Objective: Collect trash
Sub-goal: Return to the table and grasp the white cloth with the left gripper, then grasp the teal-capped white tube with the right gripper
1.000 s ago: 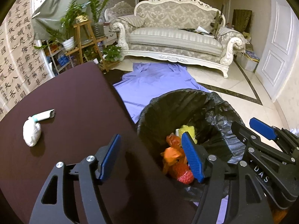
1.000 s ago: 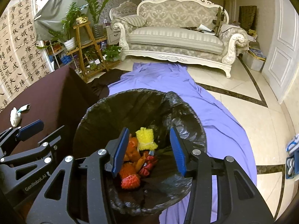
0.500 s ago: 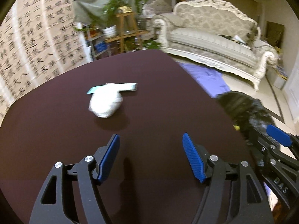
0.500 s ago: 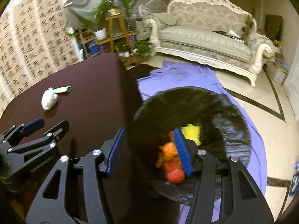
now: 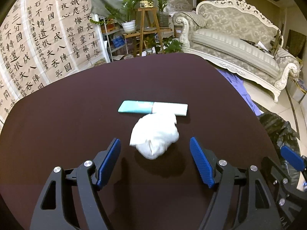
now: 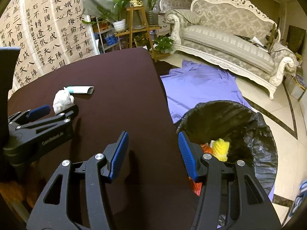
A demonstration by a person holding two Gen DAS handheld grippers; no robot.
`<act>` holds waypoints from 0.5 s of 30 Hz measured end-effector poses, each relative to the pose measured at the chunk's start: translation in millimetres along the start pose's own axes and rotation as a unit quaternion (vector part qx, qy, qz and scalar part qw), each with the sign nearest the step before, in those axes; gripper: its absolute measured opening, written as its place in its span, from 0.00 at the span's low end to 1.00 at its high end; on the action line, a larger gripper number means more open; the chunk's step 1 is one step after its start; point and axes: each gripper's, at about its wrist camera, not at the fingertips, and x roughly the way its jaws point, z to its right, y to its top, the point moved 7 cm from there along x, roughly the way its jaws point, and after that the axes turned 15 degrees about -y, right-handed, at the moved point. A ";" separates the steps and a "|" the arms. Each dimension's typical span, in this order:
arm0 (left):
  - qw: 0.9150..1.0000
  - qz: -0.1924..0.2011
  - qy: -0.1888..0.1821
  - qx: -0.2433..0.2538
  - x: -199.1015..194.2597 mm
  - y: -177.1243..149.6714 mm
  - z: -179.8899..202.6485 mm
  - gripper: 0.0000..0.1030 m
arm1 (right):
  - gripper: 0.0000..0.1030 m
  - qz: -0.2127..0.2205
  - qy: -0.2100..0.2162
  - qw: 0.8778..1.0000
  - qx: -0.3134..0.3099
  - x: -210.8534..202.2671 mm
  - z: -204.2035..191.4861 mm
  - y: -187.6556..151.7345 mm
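A crumpled white tissue wad lies on the dark desk just ahead of the left tongs, whose jaws, just widening, stand spread and empty; the right tongs, also spread, hang farther off.

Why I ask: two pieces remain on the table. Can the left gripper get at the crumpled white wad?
Probably yes: the left gripper is open, the white wad lies just ahead, nothing between.

Crumpled white wad beside teal-white tube
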 end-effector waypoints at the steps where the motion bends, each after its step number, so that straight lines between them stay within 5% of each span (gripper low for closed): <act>1: 1.000 -0.001 -0.005 0.001 0.8 0.0 0.7 0.66 | 0.51 -0.002 0.000 1.000 -0.001 1.8 -1.9 1.8; 6: 1.000 -0.009 -0.024 -0.001 2.5 -2.6 -3.2 0.37 | 0.51 -0.003 0.004 1.000 -0.011 7.3 -13.2 7.5; 15: 1.000 0.004 -0.009 -0.004 -18.4 -11.0 -29.1 0.33 | 0.51 0.005 0.017 0.999 -0.032 17.3 -45.0 28.5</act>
